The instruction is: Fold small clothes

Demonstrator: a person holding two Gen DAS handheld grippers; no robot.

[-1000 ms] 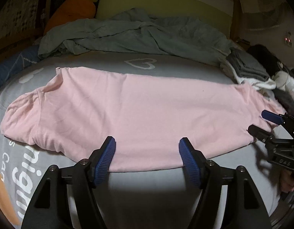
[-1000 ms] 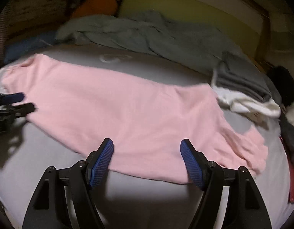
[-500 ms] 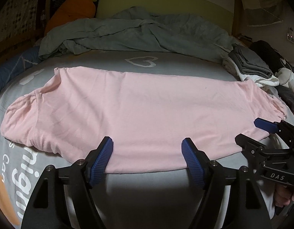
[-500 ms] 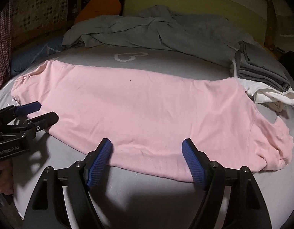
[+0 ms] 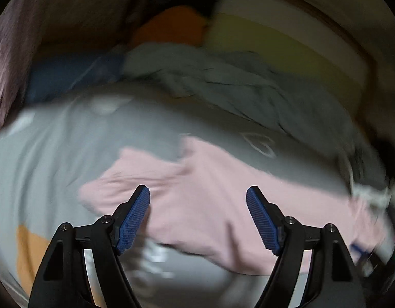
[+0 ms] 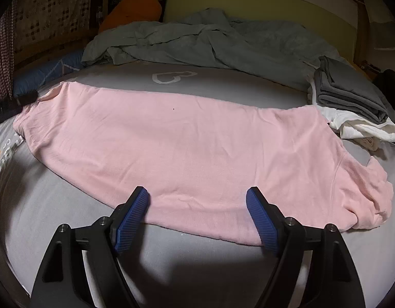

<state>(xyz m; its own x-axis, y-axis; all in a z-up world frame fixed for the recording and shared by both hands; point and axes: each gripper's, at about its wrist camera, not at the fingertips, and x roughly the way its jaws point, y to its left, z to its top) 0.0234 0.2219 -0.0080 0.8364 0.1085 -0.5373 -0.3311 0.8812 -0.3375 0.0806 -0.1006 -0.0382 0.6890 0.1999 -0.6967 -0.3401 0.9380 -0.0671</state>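
Note:
A pink garment (image 6: pixel 187 148) lies spread flat across the grey bed sheet (image 6: pixel 223 87), folded lengthwise, one sleeve end at the right (image 6: pixel 369 195). My right gripper (image 6: pixel 197 205) is open and empty, its blue pads over the garment's near edge. My left gripper (image 5: pixel 197 205) is open and empty, above the garment's left sleeve end (image 5: pixel 197 184); that view is motion-blurred. In the right wrist view the left gripper (image 6: pixel 23 100) shows only as a dark shape at the garment's far left corner.
A crumpled grey-green blanket (image 6: pixel 210 43) lies along the back of the bed. Folded grey clothes (image 6: pixel 351 92) sit on white cloth (image 6: pixel 364 128) at the right. An orange cushion (image 6: pixel 133 7) and a blue pillow (image 6: pixel 46 74) lie at back left.
My left gripper has swung quickly leftwards to the garment's left end, blurring its view. My right gripper has shifted slightly; the garment lies as before.

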